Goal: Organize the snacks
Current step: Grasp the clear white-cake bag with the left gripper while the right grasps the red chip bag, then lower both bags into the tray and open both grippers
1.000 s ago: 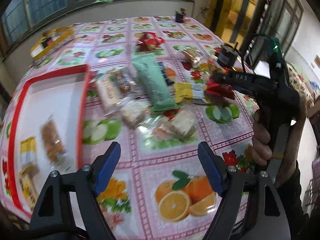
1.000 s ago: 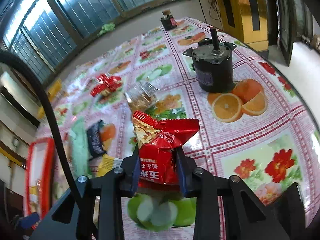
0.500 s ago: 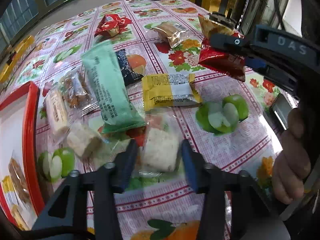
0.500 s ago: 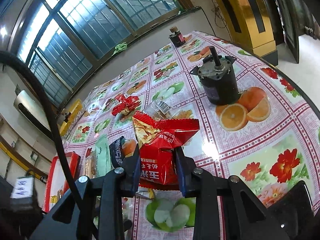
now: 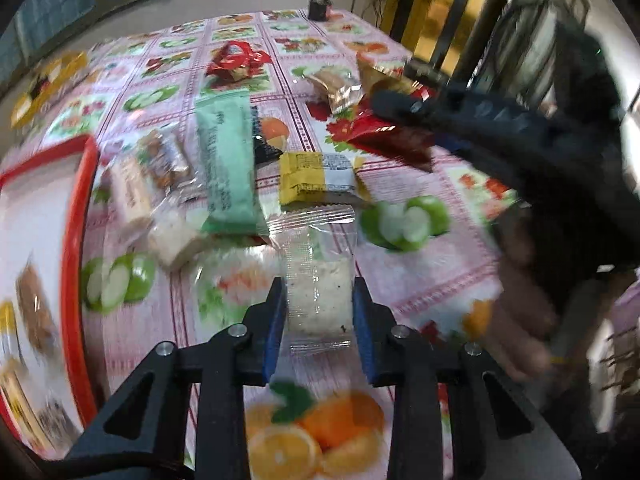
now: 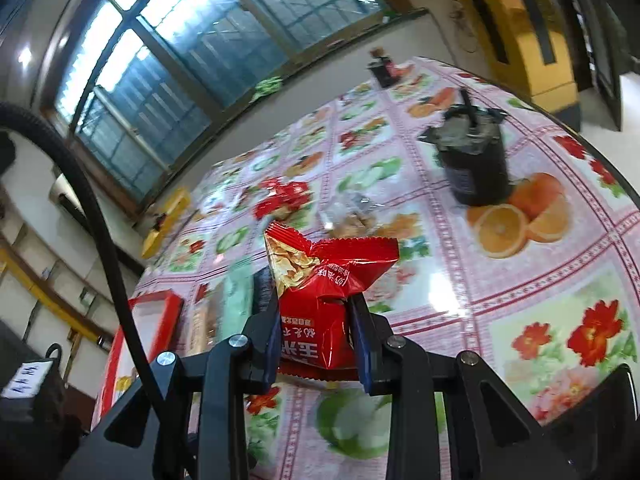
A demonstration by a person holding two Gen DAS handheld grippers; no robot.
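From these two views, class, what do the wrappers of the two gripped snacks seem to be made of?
Clear snack packet: thin transparent plastic film, probably; the white contents show through and the ends are crimped. Red snack packet: glossy printed film, possibly foil-lined; it creases and glints.

Table (image 6: 520, 292) has a glossy pink cloth printed with fruit and flowers, catching glare from the windows. Behind the table a low pale wall (image 6: 304, 100) carries a long run of blue-tinted, gridded windows (image 6: 208, 40), daylight coming through. Right of the table: yellow door panels (image 6: 532, 36) with dark frames, pale floor (image 6: 628, 100) below them.
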